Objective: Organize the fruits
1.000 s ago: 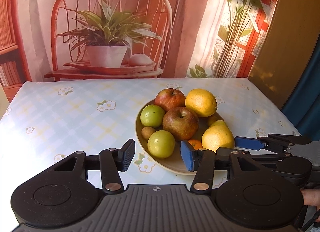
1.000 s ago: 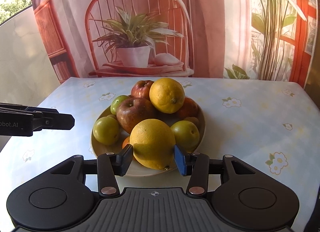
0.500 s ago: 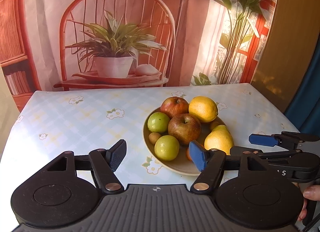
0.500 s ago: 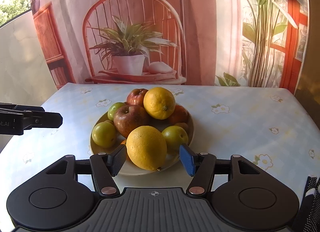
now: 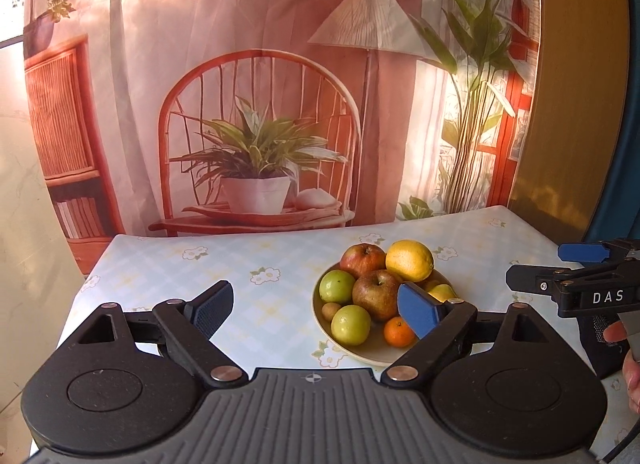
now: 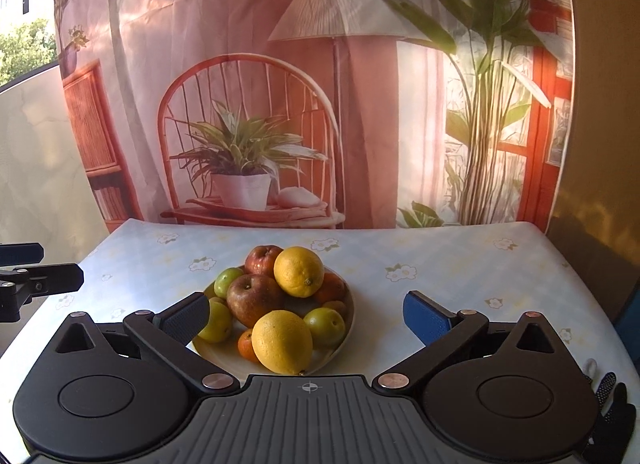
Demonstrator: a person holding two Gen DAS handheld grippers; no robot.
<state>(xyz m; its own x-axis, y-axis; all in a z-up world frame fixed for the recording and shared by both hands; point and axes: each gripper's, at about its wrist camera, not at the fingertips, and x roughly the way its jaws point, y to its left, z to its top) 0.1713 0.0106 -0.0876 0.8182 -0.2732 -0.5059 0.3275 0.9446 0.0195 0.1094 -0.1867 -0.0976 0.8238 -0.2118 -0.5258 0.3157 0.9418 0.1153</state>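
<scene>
A beige plate (image 5: 378, 352) on the flowered table holds several fruits: two apples, lemons, green round fruits and a small tangerine (image 5: 398, 331). My left gripper (image 5: 316, 308) hangs above the plate's near left side. Its jaws are opening and its pads press on nothing. In the right wrist view the same plate (image 6: 351, 306) lies straight ahead, with a large lemon (image 6: 282, 342) at its front. My right gripper (image 6: 306, 316) hovers above it, jaws opening wide, both pads well clear of the lemon. Each gripper shows at the edge of the other's view.
The table (image 5: 240, 264) has a pale blue checked cloth with bare room left of the plate. A printed backdrop of a chair and plants hangs behind its far edge. A wooden panel (image 5: 576, 103) stands at the right. A gloved hand (image 6: 612, 404) shows at the lower right.
Both grippers have risen and drawn back from the plate, and both have spread their jaws. The right pads, close beside the front lemon before, now stand far from it.
</scene>
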